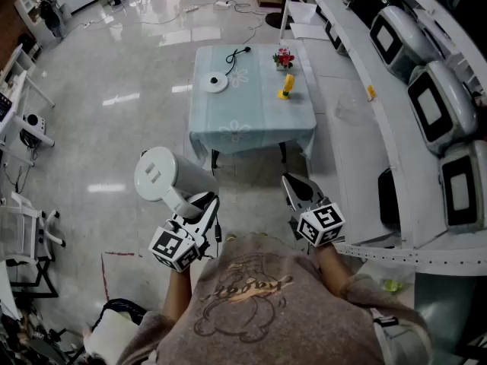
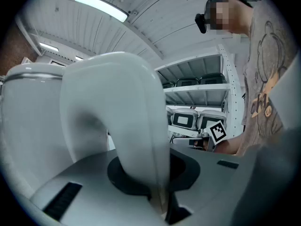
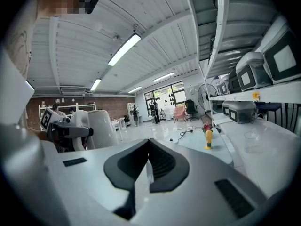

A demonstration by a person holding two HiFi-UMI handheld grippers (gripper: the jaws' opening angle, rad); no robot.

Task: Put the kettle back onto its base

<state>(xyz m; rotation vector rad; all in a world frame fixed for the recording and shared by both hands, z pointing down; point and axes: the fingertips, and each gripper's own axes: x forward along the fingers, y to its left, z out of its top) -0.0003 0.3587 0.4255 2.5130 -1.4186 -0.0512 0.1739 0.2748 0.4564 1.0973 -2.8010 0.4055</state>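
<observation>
A white kettle [image 1: 163, 175] hangs over the floor, well short of the table, with my left gripper [image 1: 199, 205] shut on its curved handle [image 2: 122, 117]. In the left gripper view the handle fills the space between the jaws of the left gripper [image 2: 160, 192], and the kettle body [image 2: 33, 117] lies to the left. The round white base [image 1: 216, 84] with its black cord [image 1: 237, 54] sits on the far left of the pale blue table [image 1: 251, 120]. My right gripper [image 1: 292, 184] is shut and holds nothing; in its own view the right gripper [image 3: 148, 166] points toward the table [image 3: 197, 147].
A yellow toy [image 1: 286, 87] and a small pot of red flowers [image 1: 284, 58] stand on the table's right side. A long white counter [image 1: 358, 128] with several machines [image 1: 428, 105] runs along the right. White racks [image 1: 27, 234] stand at the left.
</observation>
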